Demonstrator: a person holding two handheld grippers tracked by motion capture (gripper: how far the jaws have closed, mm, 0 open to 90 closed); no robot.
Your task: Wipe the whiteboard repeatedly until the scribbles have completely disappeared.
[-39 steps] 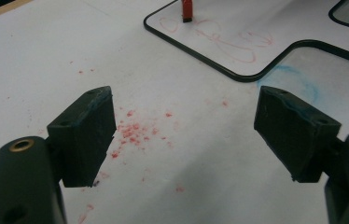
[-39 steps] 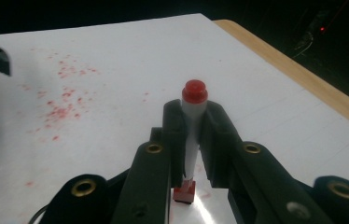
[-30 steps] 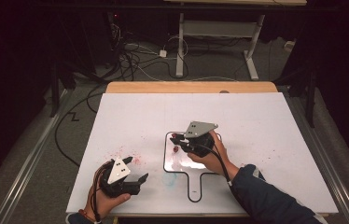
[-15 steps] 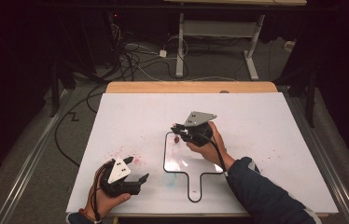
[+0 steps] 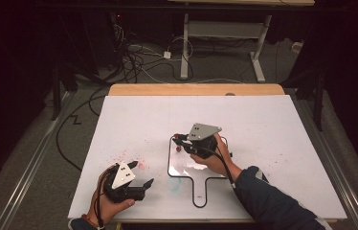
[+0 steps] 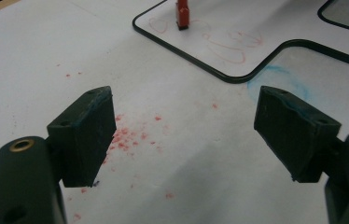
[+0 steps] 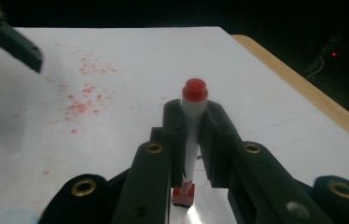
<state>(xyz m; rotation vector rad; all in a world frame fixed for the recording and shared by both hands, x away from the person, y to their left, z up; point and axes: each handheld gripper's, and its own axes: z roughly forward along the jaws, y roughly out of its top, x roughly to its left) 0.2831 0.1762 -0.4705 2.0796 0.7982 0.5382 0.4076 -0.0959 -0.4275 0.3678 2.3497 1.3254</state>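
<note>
From the high view, the right gripper [image 5: 181, 142] hung over the upper left corner of the small whiteboard [image 5: 183, 168], a black-rimmed paddle shape lying on the white table [image 5: 263, 134]. The left gripper [image 5: 144, 184] rested near the table's front edge, well apart from the board, its jaws spread with nothing between them.

In the left gripper view, the left gripper [image 6: 182, 135] stood wide open over red specks. Ahead, the marker [image 6: 182, 14] touched the whiteboard [image 6: 238, 51] beside red scribbles, none readable as writing.

In the right gripper view, the right gripper [image 7: 193, 135] was clamped on the marker [image 7: 192, 121], its white barrel between the pads, one red end above them and the other below. No brand or label was legible.
</note>
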